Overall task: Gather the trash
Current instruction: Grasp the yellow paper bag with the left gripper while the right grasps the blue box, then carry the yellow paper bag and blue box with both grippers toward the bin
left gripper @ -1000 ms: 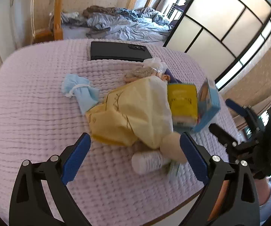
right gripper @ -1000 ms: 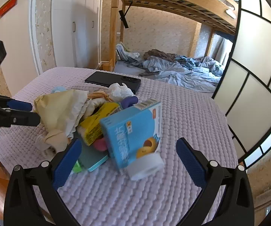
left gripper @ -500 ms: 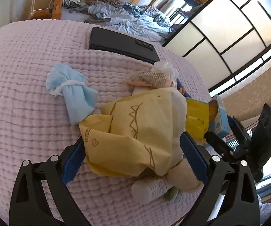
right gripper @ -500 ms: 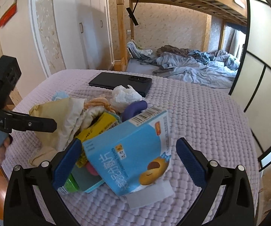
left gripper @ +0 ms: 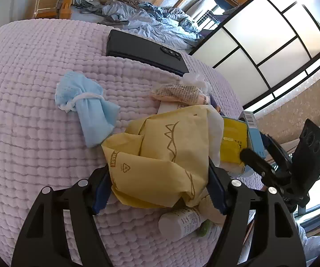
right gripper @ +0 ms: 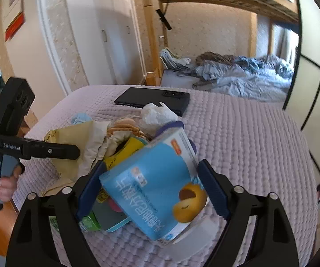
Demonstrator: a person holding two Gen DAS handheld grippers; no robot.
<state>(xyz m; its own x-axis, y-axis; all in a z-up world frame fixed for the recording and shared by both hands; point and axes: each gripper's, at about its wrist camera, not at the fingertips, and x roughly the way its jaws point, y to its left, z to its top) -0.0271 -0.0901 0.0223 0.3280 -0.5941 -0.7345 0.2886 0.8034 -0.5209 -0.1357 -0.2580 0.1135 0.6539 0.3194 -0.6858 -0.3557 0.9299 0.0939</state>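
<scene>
A heap of trash lies on a table under a lilac knitted cloth (left gripper: 26, 133). My left gripper (left gripper: 157, 189) has its jaws closing, and both blue pads touch the crumpled yellow paper bag (left gripper: 160, 155) between them. A white bottle (left gripper: 180, 220) lies just under the bag's near edge. My right gripper (right gripper: 152, 189) grips the tilted blue carton (right gripper: 151, 184) with a pad on each side. A yellow box (right gripper: 126, 149) is wedged between bag and carton. A bundled blue face mask (left gripper: 86, 102) lies apart to the left.
A black phone (left gripper: 144, 51) lies flat at the far side of the table, with crumpled clear plastic (right gripper: 157, 113) in front of it. A hand (right gripper: 4, 184) holds the left gripper's handle. Beyond the table are an unmade bunk bed (right gripper: 237, 73) and sliding panel doors (left gripper: 260, 44).
Both grippers came in closer to the heap and lower. The left jaws narrowed onto the yellow bag; the right jaws narrowed onto the blue carton, which now stands more tilted.
</scene>
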